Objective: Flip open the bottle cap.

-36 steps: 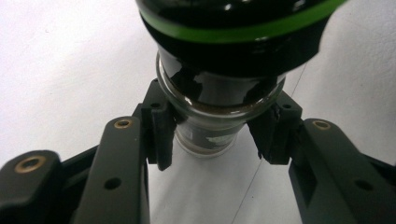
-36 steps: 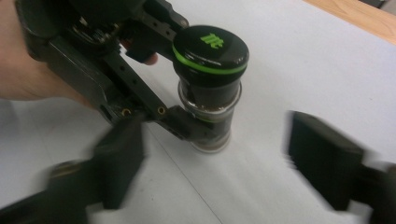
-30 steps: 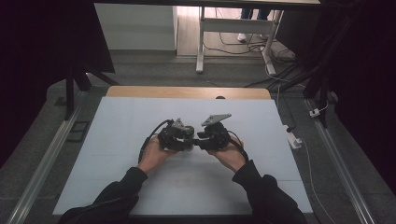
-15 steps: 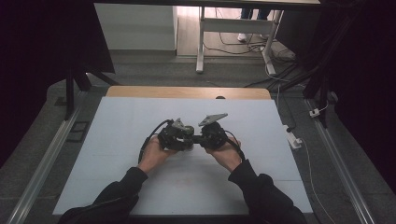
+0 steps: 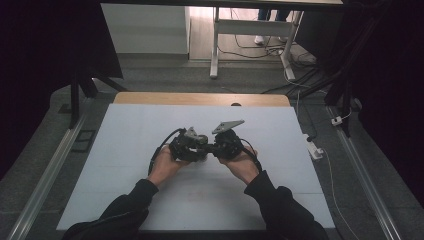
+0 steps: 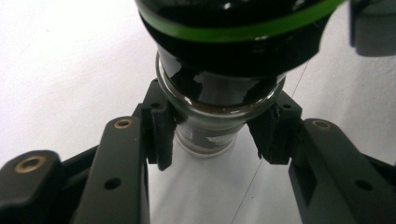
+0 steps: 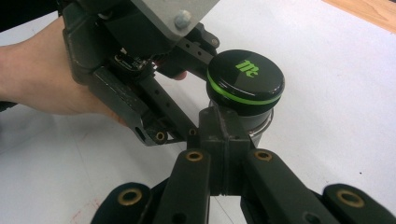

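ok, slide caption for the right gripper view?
Left hand-held gripper clamps a black-lidded jar; right hand-held gripper shut beside it.

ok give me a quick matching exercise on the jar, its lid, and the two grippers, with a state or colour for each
Things:
1. jar lid
2. glass jar
3. left gripper
4. right gripper

Descriptions:
a. jaws pressed together, nothing between them
b. black with a green ring and green logo
c. clear, with dark contents inside
d. jaws closed on the jar's body, below the lid

Pairs: 1-b, 2-c, 3-d, 4-a
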Available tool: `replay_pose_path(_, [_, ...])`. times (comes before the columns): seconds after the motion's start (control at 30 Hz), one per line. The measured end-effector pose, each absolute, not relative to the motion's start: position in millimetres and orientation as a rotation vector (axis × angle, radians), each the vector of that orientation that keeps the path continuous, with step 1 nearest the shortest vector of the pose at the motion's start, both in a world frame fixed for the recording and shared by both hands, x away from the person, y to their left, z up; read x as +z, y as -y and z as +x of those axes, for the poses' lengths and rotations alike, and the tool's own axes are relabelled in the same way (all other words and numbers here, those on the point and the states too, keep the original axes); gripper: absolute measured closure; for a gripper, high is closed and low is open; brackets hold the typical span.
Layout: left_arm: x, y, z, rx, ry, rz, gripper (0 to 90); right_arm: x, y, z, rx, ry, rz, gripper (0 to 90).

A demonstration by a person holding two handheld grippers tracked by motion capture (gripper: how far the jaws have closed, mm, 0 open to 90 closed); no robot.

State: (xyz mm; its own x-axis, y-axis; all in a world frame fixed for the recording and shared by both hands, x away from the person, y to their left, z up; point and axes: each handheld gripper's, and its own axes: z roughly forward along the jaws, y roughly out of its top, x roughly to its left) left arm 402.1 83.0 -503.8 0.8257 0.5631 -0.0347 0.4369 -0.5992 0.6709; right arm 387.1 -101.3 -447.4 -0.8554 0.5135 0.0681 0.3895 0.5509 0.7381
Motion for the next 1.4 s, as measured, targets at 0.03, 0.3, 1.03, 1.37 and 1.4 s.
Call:
replay_pose_path(0.03, [-503.8, -83.0, 402.1, 0.235, -0.728, 2.306, 53.6, -447.5, 101.2, 387.4, 1.191, -2.627, 0.773, 89.5])
replay_pose_path(0.3, [-503.8, -82.7, 401.8, 0.239, -0.729, 2.307, 53.6, -445.2, 100.5, 389.7, 1.2, -2.616, 0.781, 89.5])
replay_pose_path(1.03, [-504.4, -83.0, 401.3, 0.241, -0.738, 2.3, 53.6, -436.8, 97.6, 396.1, 1.218, -2.598, 0.797, 89.6])
replay_pose_path(1.37, [-504.6, -82.6, 401.0, 0.239, -0.742, 2.296, 53.7, -433.9, 95.7, 401.7, 1.219, -2.589, 0.798, 89.6])
replay_pose_path(1.4, [-504.6, -82.5, 400.9, 0.239, -0.743, 2.296, 53.7, -433.2, 95.8, 402.5, 1.219, -2.587, 0.799, 89.6])
